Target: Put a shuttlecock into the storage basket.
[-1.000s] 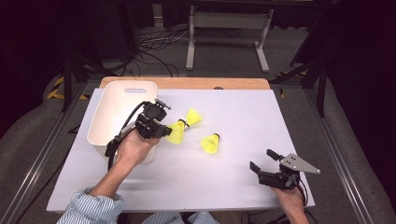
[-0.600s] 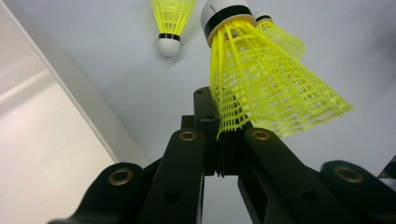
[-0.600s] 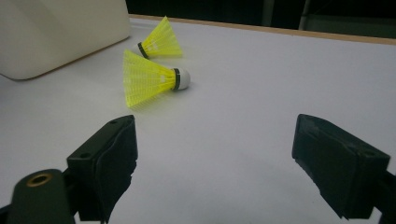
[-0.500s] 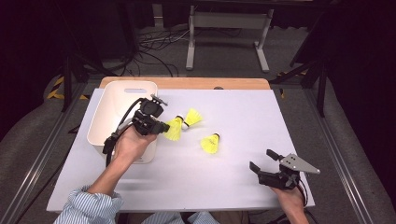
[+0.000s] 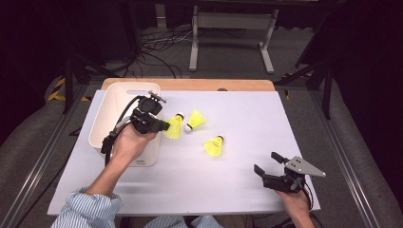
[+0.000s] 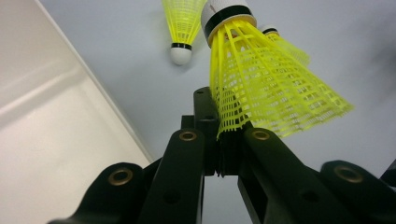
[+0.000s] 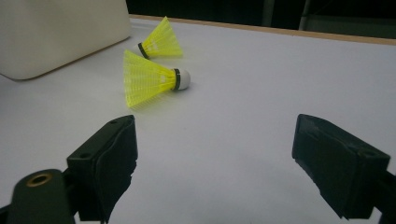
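My left gripper [image 5: 164, 127] hovers by the right rim of the white bin [image 5: 110, 107], shut on the skirt of a yellow shuttlecock [image 5: 174, 128]. In the left gripper view the jaws pinch the skirt's edge [image 6: 261, 84], with the cork pointing away. A second shuttlecock [image 5: 196, 119] lies just right of it on the table. A third one [image 5: 214, 146] lies nearer the middle. My right gripper [image 5: 267, 164] rests low at the front right, open with nothing between its fingers. Ahead of it, in the right gripper view, are the two loose shuttlecocks [image 7: 149, 79] [image 7: 161, 39].
The pale grey table mat [image 5: 247, 118] stretches between the two hands. A wooden strip [image 5: 190, 84] runs along the far edge. Metal stand legs [image 5: 228, 42] and cables sit on the floor beyond the table. The bin's wall [image 7: 60, 28] rises at the left of the right gripper view.
My left gripper has drifted slightly left and away, toward the bin, carrying the shuttlecock. The right gripper and the two loose shuttlecocks have stayed put.
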`<state>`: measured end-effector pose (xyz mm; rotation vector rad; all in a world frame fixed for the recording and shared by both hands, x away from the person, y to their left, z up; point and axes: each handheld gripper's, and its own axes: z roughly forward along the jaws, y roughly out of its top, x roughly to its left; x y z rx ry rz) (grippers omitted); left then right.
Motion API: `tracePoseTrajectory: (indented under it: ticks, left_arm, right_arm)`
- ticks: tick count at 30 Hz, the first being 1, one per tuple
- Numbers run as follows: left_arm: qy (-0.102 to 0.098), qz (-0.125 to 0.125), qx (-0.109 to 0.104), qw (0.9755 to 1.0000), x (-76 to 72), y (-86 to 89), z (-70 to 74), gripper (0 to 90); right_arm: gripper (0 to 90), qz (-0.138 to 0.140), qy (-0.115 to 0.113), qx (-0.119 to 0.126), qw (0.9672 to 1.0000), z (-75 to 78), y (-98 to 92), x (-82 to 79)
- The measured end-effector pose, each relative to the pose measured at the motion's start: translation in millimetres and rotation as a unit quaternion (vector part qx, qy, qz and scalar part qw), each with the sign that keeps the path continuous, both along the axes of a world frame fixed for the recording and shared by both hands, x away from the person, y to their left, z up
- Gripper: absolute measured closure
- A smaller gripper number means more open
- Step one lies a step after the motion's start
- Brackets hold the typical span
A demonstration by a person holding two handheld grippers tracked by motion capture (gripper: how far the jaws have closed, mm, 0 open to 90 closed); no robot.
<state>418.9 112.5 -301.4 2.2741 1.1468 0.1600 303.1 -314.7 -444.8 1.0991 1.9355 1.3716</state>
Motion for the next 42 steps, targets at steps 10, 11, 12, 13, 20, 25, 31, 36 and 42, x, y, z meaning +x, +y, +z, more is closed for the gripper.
tracePoseTrajectory:
  ticks: [10, 11, 12, 13, 20, 25, 31, 36, 42]
  left_arm:
    - [-0.001, 0.010, -0.007, 0.9999, 8.0, 10.4, 7.5, 89.4]
    - [-0.003, 0.009, -0.006, 0.9999, 8.8, 11.5, 8.2, 89.4]
    - [-0.002, 0.013, -0.007, 0.9999, 9.1, 12.1, 8.6, 89.4]
    - [-0.003, 0.013, -0.007, 0.9999, 9.8, 13.1, 9.1, 89.4]
    - [-0.003, 0.021, -0.013, 0.9997, 14.1, 19.4, 10.4, 89.4]
    - [-0.005, 0.028, -0.017, 0.9994, 16.4, 25.4, 11.8, 89.4]
    - [-0.010, 0.032, -0.019, 0.9992, 18.2, 30.9, 14.4, 89.4]
    - [-0.011, 0.039, -0.018, 0.9990, 20.7, 35.9, 15.3, 89.4]
    - [-0.009, 0.049, -0.020, 0.9986, 23.8, 39.1, 15.4, 89.4]
  right_arm:
    - [14.5, 0.002, -0.001, -0.003, 1.0000, 0.1, 0.4, 0.0]
    - [14.5, 0.001, 0.000, -0.002, 1.0000, 0.0, 0.4, 0.3]
    - [14.5, 0.001, 0.000, -0.002, 1.0000, 0.0, 0.6, 0.4]
    - [14.5, 0.001, 0.000, -0.003, 1.0000, 0.0, 0.8, 0.3]
    - [14.5, 0.002, -0.002, -0.002, 1.0000, 0.2, 0.1, -0.2]
    - [14.5, 0.002, -0.001, -0.003, 1.0000, 0.1, 0.2, -0.1]
    - [14.5, 0.001, -0.001, -0.003, 1.0000, 0.1, 0.4, -0.1]
    - [14.5, 0.001, -0.001, -0.003, 1.0000, 0.1, 0.3, -0.1]
    - [14.5, 0.000, -0.002, -0.002, 1.0000, 0.5, 0.3, -0.7]
